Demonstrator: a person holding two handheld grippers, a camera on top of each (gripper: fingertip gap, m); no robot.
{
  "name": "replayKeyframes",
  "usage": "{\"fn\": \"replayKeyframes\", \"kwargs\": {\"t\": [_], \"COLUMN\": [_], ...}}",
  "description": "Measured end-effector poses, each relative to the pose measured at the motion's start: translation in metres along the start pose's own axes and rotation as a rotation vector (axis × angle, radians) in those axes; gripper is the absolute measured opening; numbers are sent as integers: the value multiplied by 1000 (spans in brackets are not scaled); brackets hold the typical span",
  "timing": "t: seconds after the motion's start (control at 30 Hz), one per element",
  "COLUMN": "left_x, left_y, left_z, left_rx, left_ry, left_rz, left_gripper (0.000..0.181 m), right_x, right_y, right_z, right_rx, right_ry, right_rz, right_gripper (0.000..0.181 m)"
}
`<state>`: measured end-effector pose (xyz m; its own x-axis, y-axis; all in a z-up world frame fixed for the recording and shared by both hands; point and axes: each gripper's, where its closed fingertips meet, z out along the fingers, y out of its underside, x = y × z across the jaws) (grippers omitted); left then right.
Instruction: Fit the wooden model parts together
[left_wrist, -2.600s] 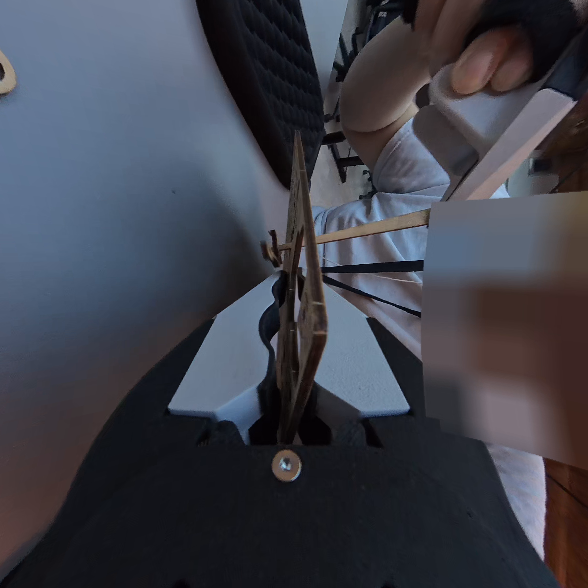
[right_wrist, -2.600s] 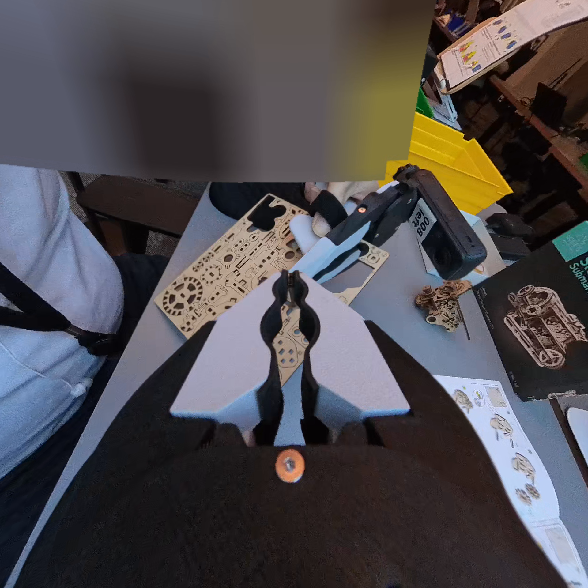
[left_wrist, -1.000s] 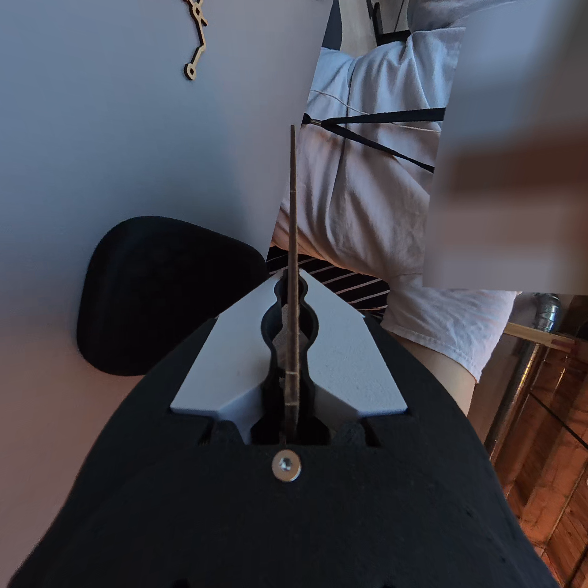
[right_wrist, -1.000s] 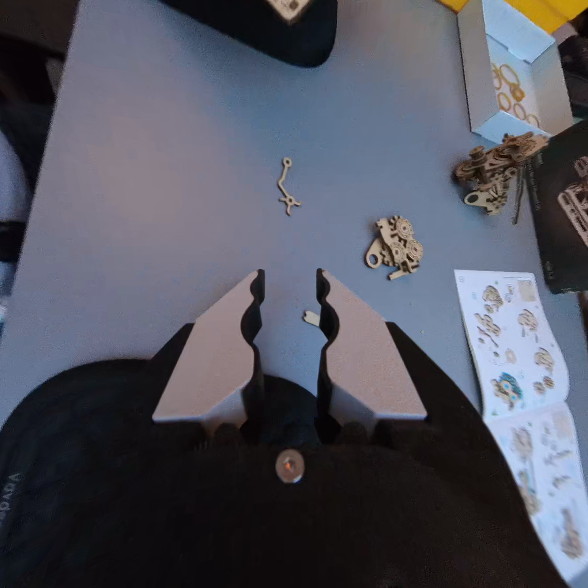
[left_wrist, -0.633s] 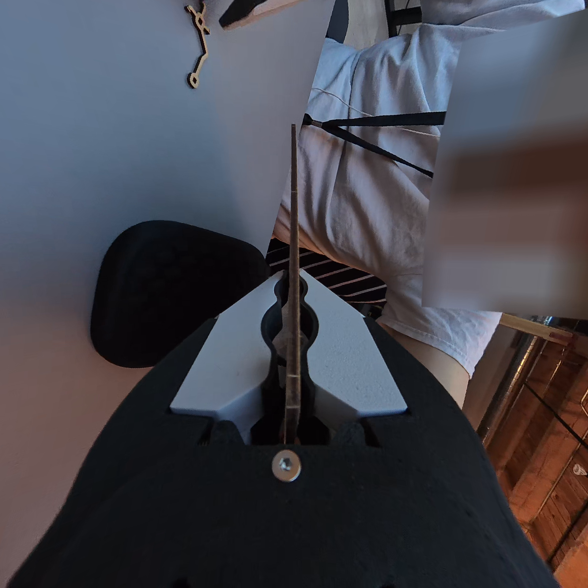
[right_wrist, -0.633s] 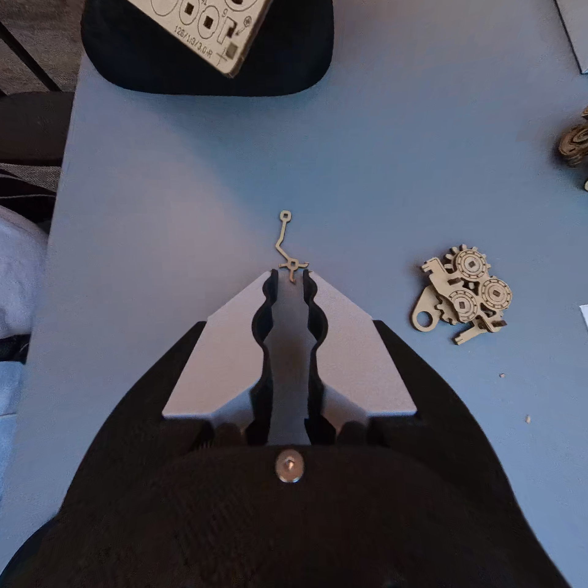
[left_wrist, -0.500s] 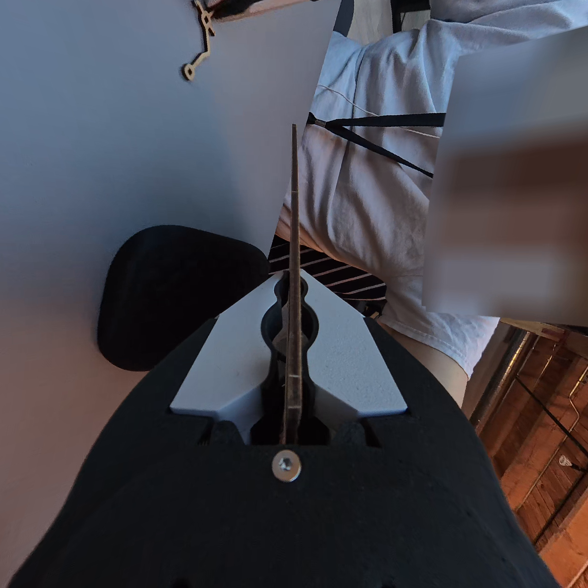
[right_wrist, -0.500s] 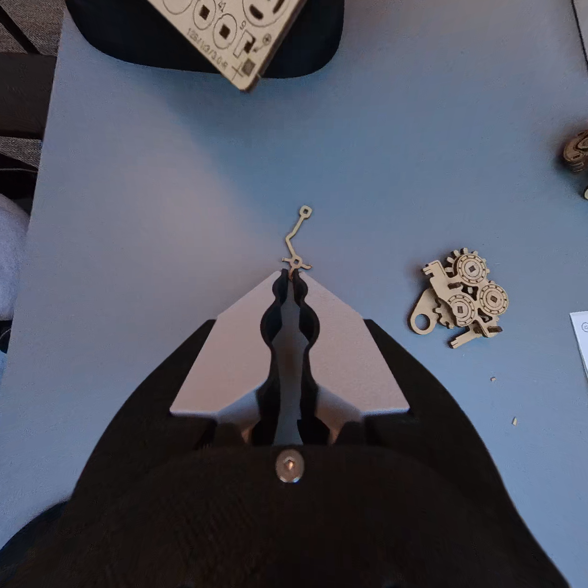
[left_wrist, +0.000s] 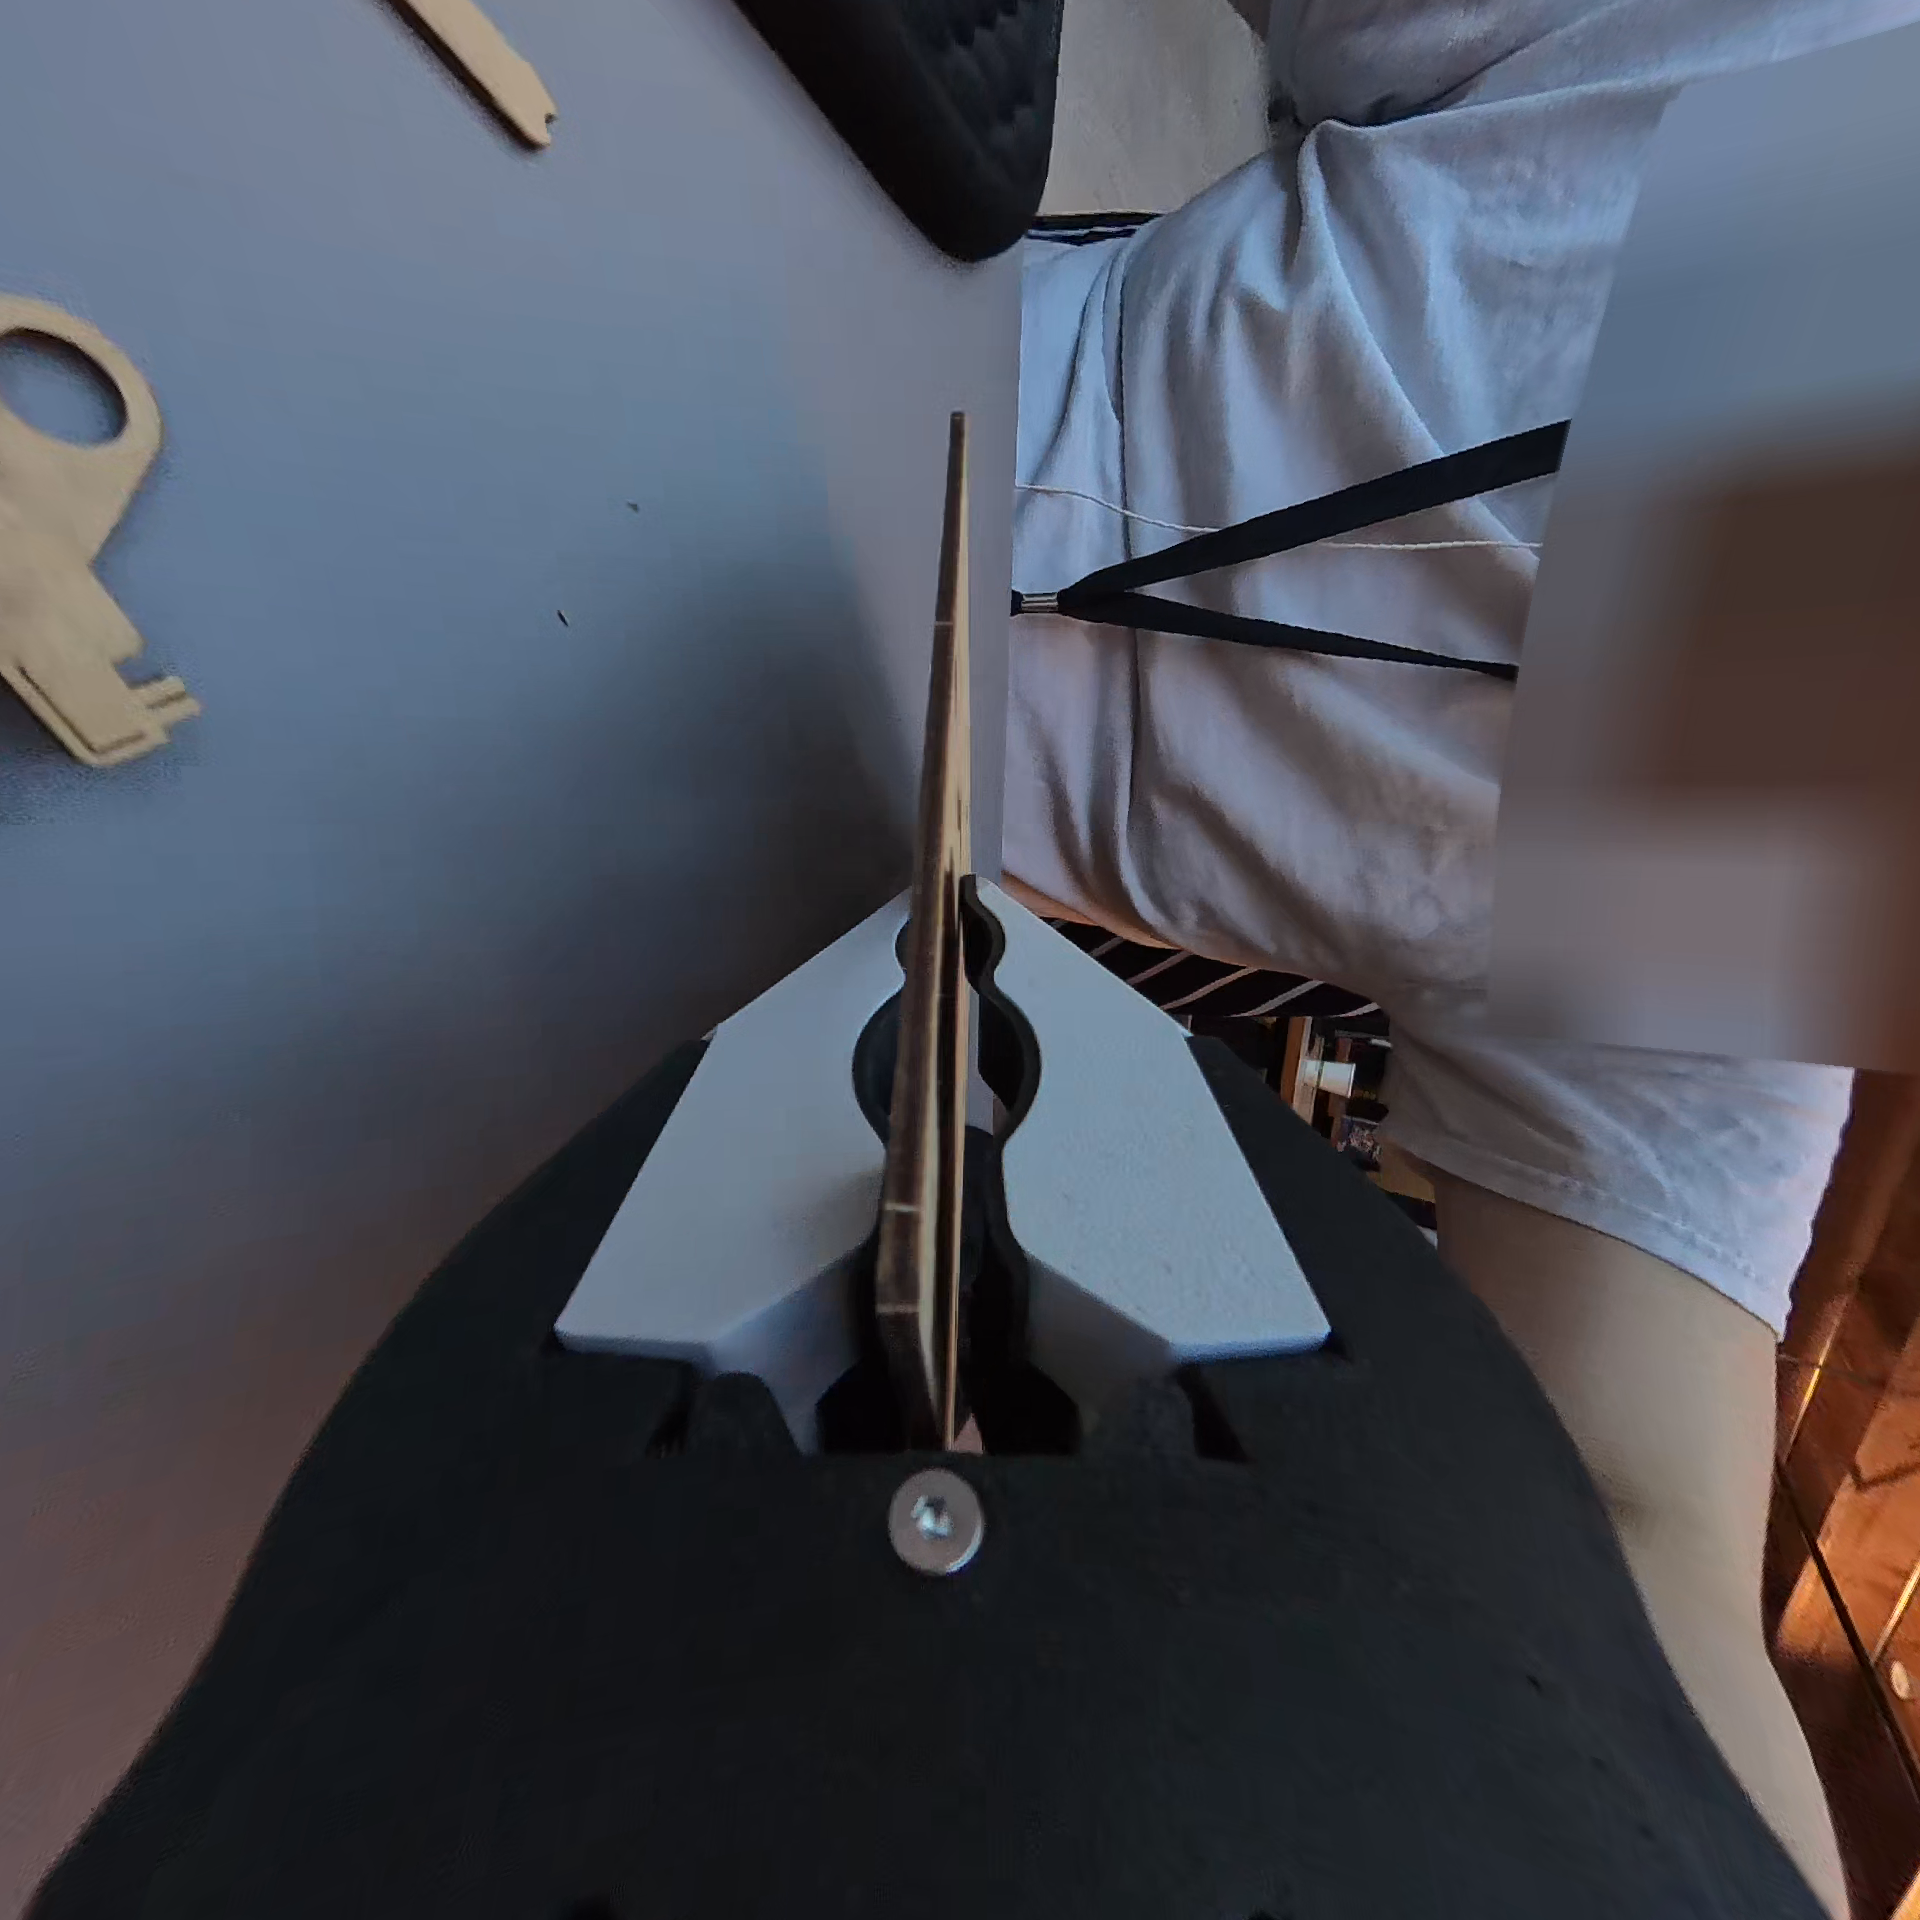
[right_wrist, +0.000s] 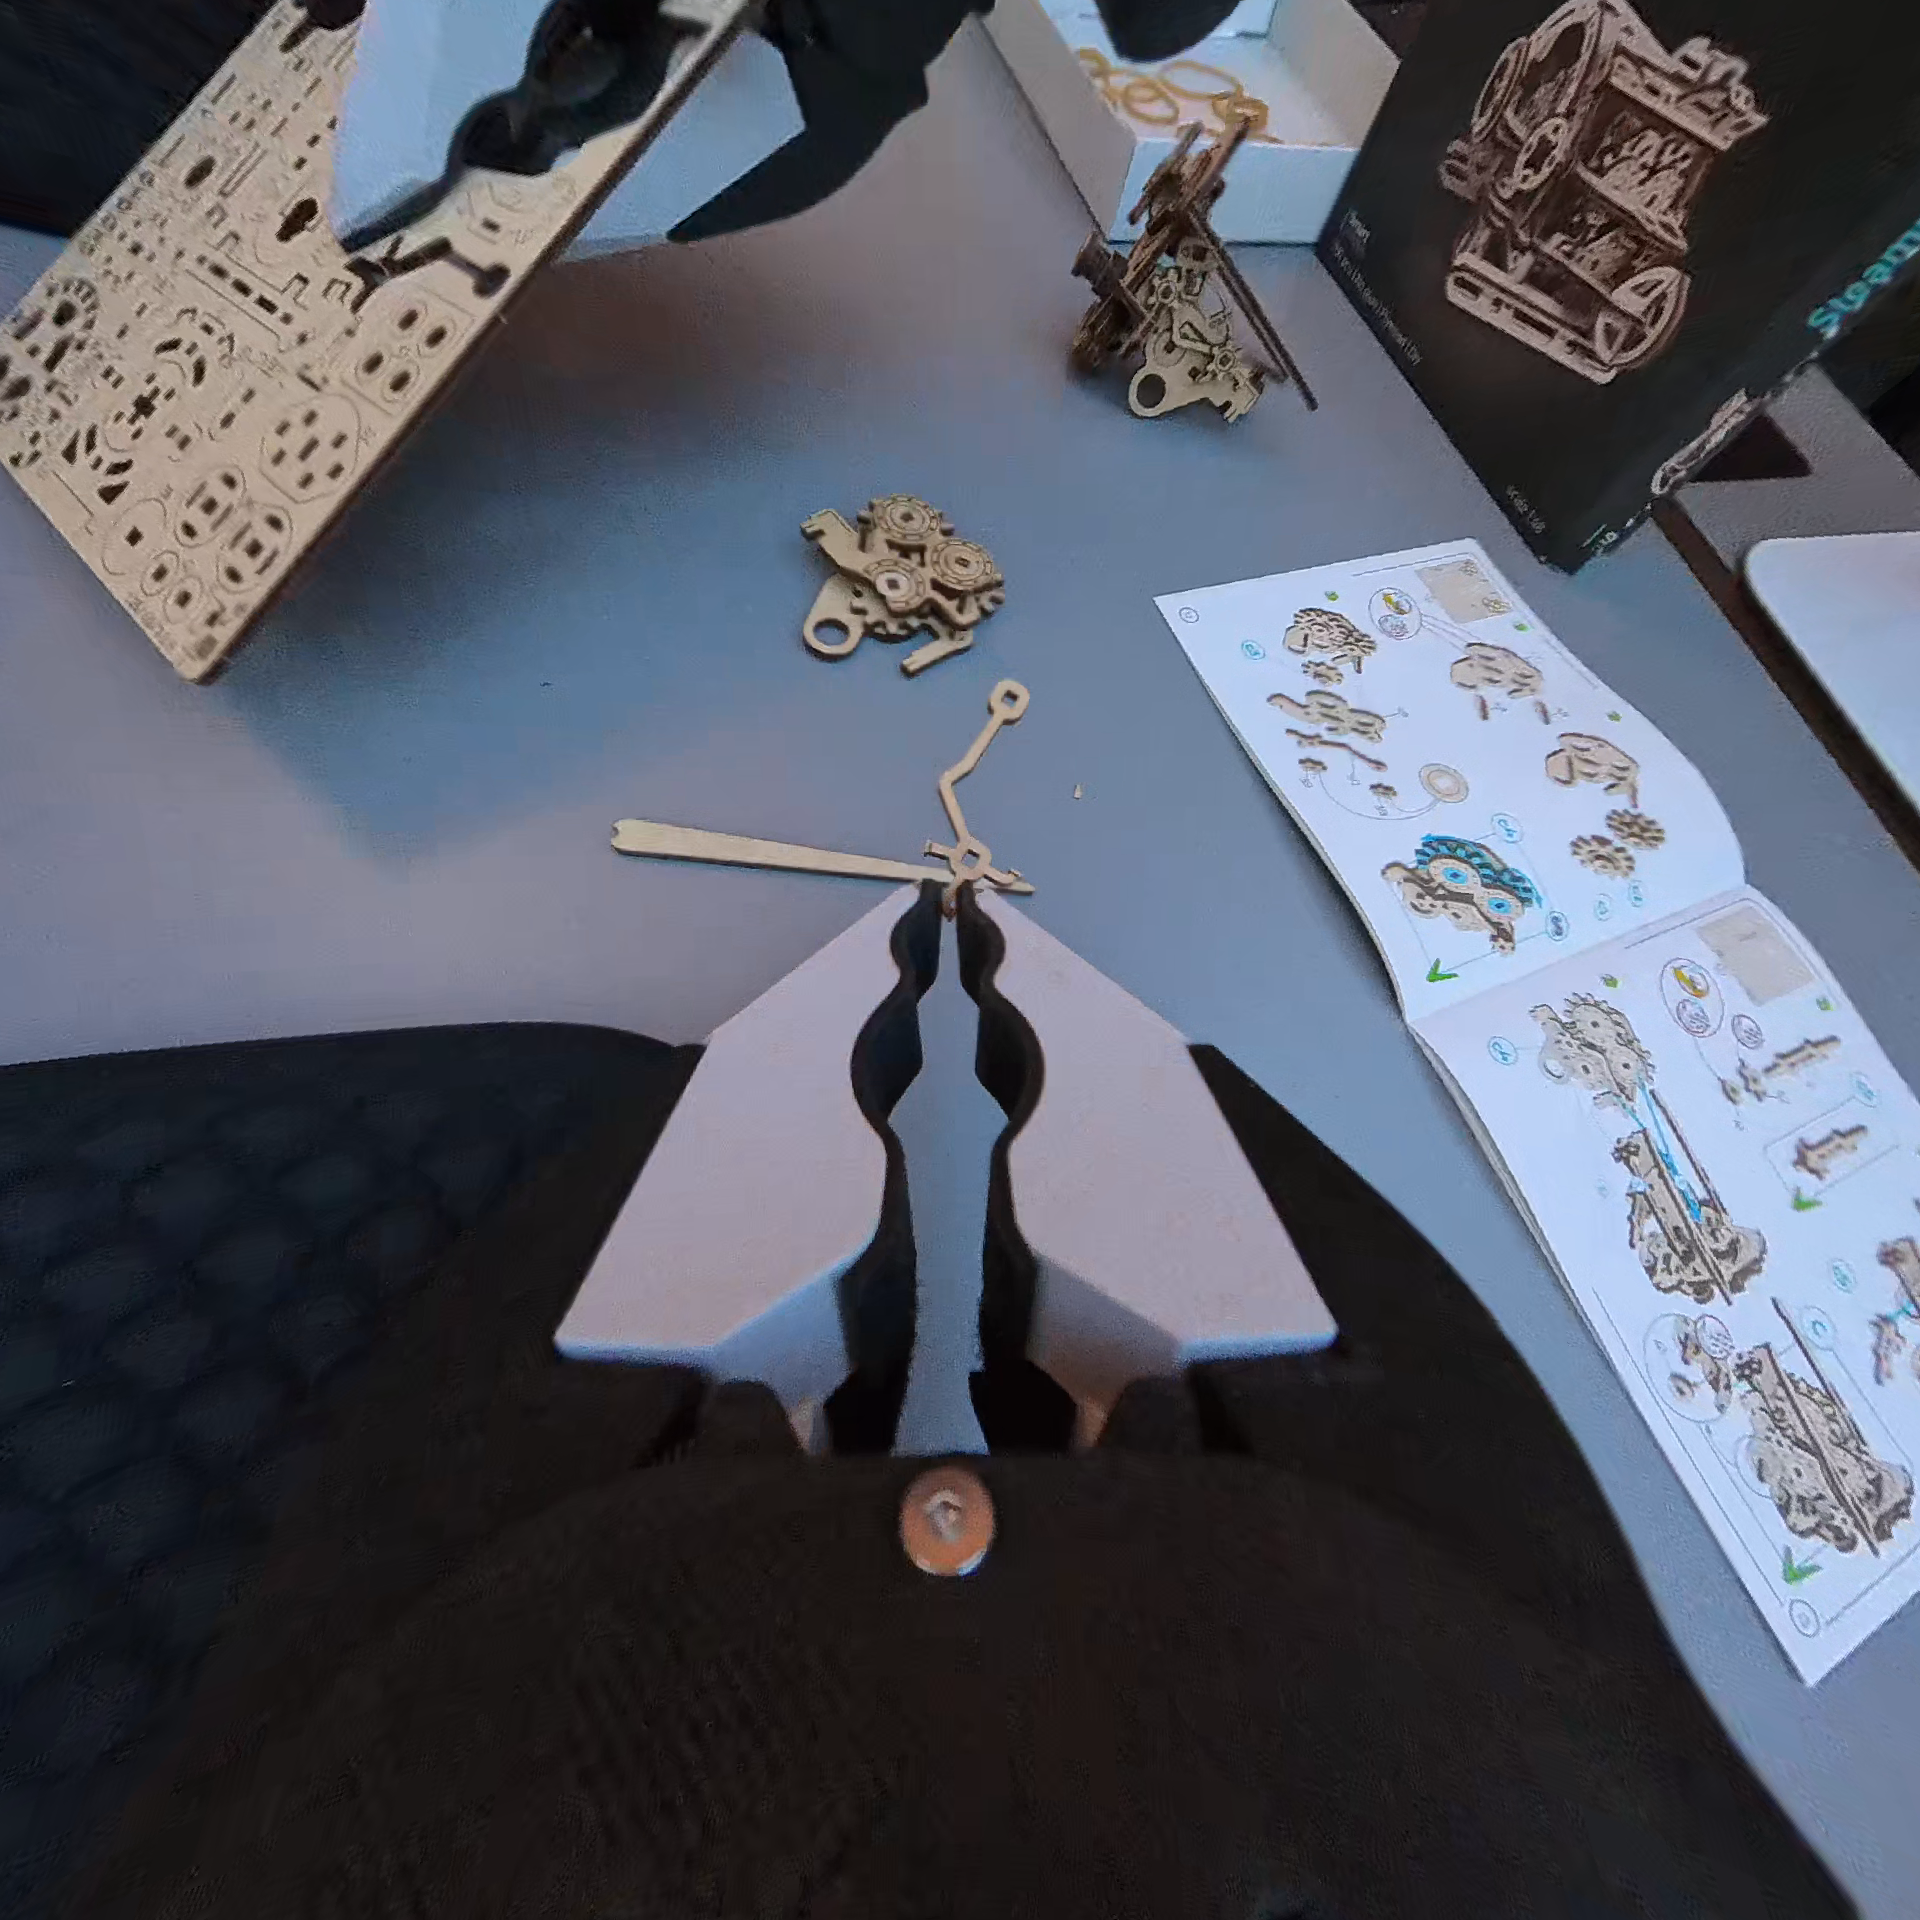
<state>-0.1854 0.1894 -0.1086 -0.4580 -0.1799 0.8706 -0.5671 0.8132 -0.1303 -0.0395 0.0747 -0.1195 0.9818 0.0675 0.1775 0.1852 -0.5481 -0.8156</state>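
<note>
Grey worktop (right_wrist: 416, 790) carries the loose parts. Left gripper (left_wrist: 940, 904) clamps the sheet (left_wrist: 940, 831) edge-on, lifted clear, likely freeing space. Right gripper (right_wrist: 943, 902), nearly closed, pinches the crank (right_wrist: 971, 800) by its foot above the stick (right_wrist: 769, 854), near the gear cluster (right_wrist: 899, 582).

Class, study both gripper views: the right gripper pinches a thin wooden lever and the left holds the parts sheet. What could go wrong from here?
1. The right gripper pinches only the bottom tip of the thin bent wooden lever; it could twist, slip or snap.
2. The flat wooden stick lying just behind the lever could be knocked.
3. The left gripper clamps the laser-cut wooden parts sheet at one edge, so the sheet may sag or swing.
</note>
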Motion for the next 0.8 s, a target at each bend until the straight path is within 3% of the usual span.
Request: {"fn": "replayKeyframes", "kwargs": {"t": [0.13,0.3,0.43,0.6,0.8], "left_x": [-8,-32,-39,-50,-53], "left_y": [-6,-21,-19,-15,1], "left_z": [7,6,4,-3,-4], "left_rx": [-37,56,62,51,-71], "left_ry": [34,29,-34,-254,-504], "left_rz": [-55,-223,-290,-406,-438], "left_gripper": [2,49,57,56,76], "right_x": [9,11,7,0,-6], "right_y": [-1,6,2,5,2], "right_z": [-11,-11,-10,-4,-1], "right_rx": [36,3,10,-28,-30], "right_ry": [30,43,42,26,20], "right_rz": [0,-23,-55,-82,-103], "right_gripper": [1,2,2,2,2]}}
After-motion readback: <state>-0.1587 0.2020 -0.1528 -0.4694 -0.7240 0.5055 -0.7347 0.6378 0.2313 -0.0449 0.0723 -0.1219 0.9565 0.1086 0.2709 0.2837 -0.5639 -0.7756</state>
